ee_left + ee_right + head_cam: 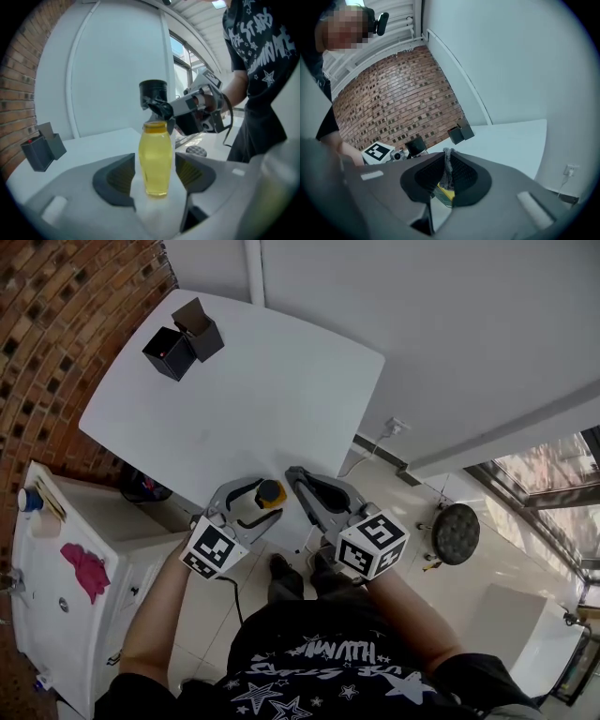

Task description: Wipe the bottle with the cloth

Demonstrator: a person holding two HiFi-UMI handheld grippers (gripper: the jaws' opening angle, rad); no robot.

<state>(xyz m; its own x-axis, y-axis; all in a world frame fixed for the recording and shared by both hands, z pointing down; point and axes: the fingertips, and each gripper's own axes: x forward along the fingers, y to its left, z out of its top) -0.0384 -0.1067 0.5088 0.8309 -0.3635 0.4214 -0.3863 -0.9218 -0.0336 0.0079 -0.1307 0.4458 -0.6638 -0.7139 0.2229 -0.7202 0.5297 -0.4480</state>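
White table [253,381] beside a brick wall [56,324], over pale tiled floor [516,568].

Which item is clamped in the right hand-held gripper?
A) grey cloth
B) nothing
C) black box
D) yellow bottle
A: in the right gripper view, the right hand-held gripper has its jaws closed on a strip of grey cloth. The yellow bottle stands apart on the white table.
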